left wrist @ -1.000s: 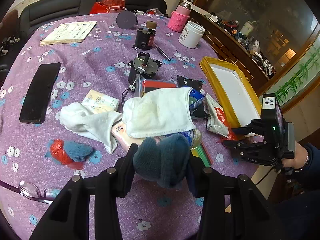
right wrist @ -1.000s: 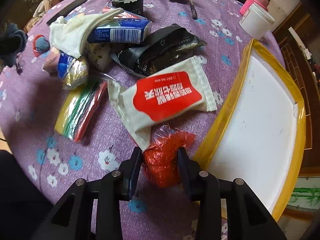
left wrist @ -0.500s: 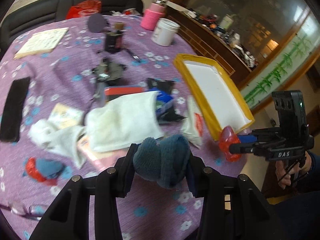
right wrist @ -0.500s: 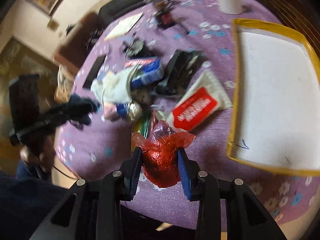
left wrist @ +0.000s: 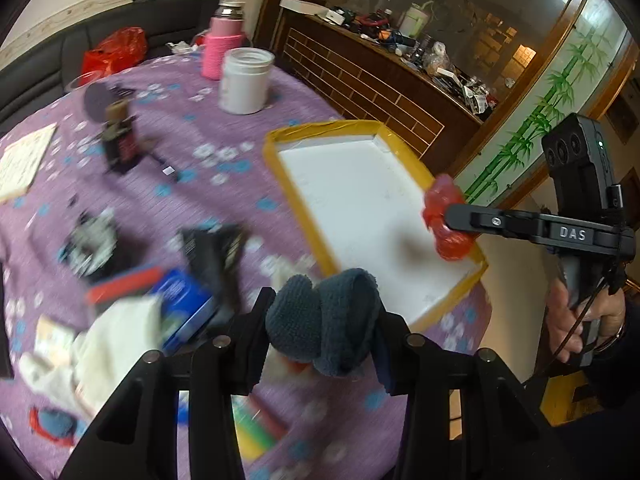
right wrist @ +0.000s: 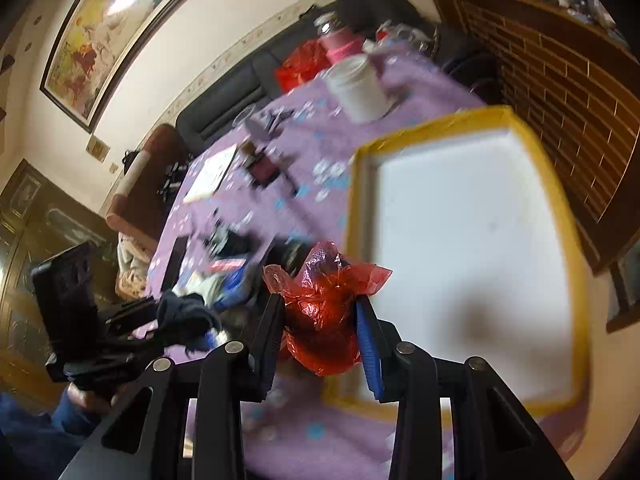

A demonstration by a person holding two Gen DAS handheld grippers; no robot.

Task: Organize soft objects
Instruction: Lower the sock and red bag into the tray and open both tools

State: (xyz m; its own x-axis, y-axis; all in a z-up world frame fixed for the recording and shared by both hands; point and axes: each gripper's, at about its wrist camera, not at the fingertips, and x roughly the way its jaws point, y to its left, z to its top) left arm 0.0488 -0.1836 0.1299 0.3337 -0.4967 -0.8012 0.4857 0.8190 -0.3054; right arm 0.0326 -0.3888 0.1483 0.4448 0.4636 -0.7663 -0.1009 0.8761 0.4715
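My left gripper (left wrist: 324,320) is shut on a rolled dark blue sock (left wrist: 326,322), held in the air near the front corner of the yellow-rimmed white tray (left wrist: 360,204). My right gripper (right wrist: 320,312) is shut on a crumpled red plastic bag (right wrist: 322,312), held above the tray's near edge (right wrist: 352,216). In the left wrist view the red bag (left wrist: 446,220) hangs over the tray's right rim in the right gripper (left wrist: 448,220). In the right wrist view the sock (right wrist: 184,312) shows at the left in the left gripper (right wrist: 188,320). White socks (left wrist: 104,340) lie on the purple floral tablecloth (left wrist: 192,208).
A pile of packets (left wrist: 188,304) lies left of the tray. A white jar (left wrist: 245,80), a pink-sleeved bottle (left wrist: 222,48) and a small motor (left wrist: 118,140) stand further back. A wooden cabinet (left wrist: 380,88) runs behind the table, a dark sofa (right wrist: 240,88) beyond it.
Both grippers have swung away from the pile toward the tray, carrying the sock and the red bag. The right gripper lifted the bag off the table and rolled.
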